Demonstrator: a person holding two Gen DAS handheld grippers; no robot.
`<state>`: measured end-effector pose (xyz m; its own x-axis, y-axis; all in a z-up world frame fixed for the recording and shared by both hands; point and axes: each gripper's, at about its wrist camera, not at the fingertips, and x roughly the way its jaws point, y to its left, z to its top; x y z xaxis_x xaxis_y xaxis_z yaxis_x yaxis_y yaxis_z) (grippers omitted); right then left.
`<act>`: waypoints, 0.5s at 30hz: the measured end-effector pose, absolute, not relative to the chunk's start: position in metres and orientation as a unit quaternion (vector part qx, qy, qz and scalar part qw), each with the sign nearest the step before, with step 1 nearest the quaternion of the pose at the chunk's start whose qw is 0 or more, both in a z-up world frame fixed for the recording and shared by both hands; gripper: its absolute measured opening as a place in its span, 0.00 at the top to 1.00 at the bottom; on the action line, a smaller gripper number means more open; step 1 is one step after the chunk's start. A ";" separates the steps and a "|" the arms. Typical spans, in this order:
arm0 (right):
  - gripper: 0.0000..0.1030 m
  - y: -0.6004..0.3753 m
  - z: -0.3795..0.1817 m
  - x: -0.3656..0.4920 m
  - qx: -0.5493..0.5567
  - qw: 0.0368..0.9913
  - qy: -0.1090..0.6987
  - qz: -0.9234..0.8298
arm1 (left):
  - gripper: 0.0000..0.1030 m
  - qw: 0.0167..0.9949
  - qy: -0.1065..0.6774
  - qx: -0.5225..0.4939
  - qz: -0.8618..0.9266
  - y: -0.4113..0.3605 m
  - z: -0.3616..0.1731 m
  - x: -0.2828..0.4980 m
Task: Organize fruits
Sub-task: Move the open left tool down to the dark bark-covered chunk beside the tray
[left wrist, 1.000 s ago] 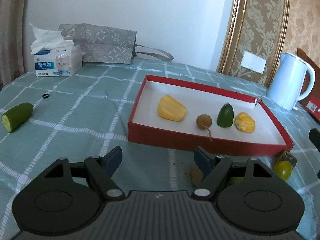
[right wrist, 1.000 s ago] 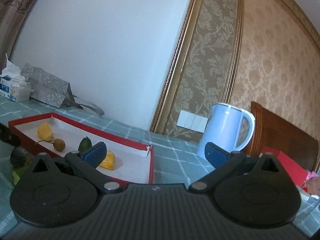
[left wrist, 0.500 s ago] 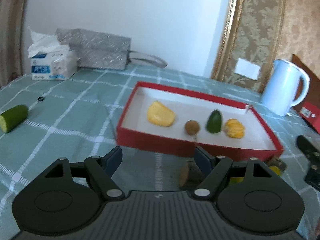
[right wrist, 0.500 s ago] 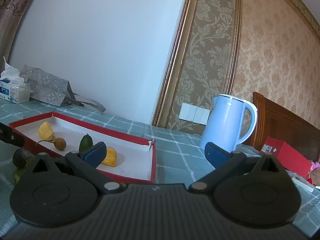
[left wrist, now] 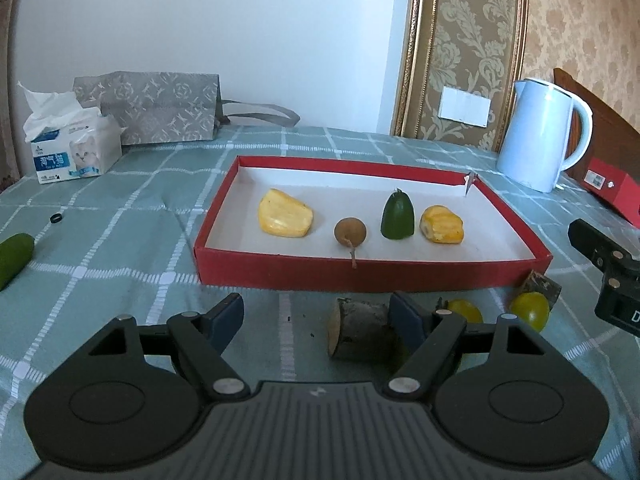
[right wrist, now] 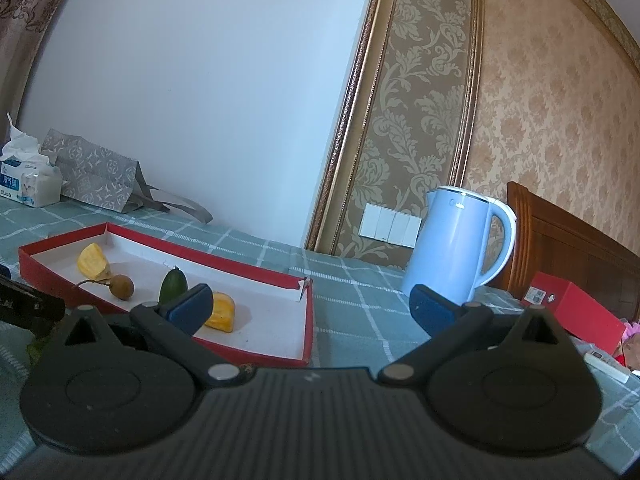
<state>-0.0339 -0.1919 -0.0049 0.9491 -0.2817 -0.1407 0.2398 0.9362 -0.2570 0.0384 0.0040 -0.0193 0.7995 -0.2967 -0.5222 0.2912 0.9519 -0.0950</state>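
Note:
A red tray (left wrist: 372,270) holds two yellow fruit pieces (left wrist: 285,214), a brown longan (left wrist: 350,231) and a green piece (left wrist: 397,216). On the cloth in front of it lies a brown cut chunk (left wrist: 360,334), just inside the right finger of my left gripper (left wrist: 316,312), which is open and not pressing it. Two small yellow-green fruits (left wrist: 530,311) and another brown chunk (left wrist: 542,284) lie to the right. A cucumber half (left wrist: 14,256) lies far left. My right gripper (right wrist: 312,304) is open and empty above the tray's near right corner (right wrist: 306,344).
A pale blue kettle (left wrist: 538,142) stands behind the tray on the right, beside a red box (left wrist: 612,196). A tissue box (left wrist: 74,152) and a grey patterned bag (left wrist: 160,108) sit at the back left. A small black ring (left wrist: 57,218) lies on the checked cloth.
My left gripper's view has levelled out and swung slightly, so the brown chunk shows more fully inside the right finger. The right gripper has hardly moved.

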 end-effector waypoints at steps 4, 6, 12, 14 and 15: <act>0.00 -0.192 -0.004 -0.034 -0.119 0.980 0.087 -0.133 | 0.19 0.950 0.272 0.010 -0.154 0.010 -0.019 0.033; 0.00 -0.192 -0.004 -0.034 -0.118 0.980 0.086 -0.132 | 0.19 0.953 0.267 0.019 -0.144 0.014 -0.019 0.032; 0.00 -0.191 -0.004 -0.032 -0.119 0.980 0.085 -0.134 | 0.18 0.950 0.280 0.036 -0.135 0.007 -0.021 0.038; 0.00 -0.191 -0.004 -0.032 -0.119 0.980 0.085 -0.134 | 0.18 0.947 0.286 0.052 -0.134 0.000 -0.024 0.041; 0.00 -0.190 -0.004 -0.031 -0.119 0.980 0.086 -0.134 | 0.18 0.947 0.288 0.056 -0.133 -0.002 -0.025 0.042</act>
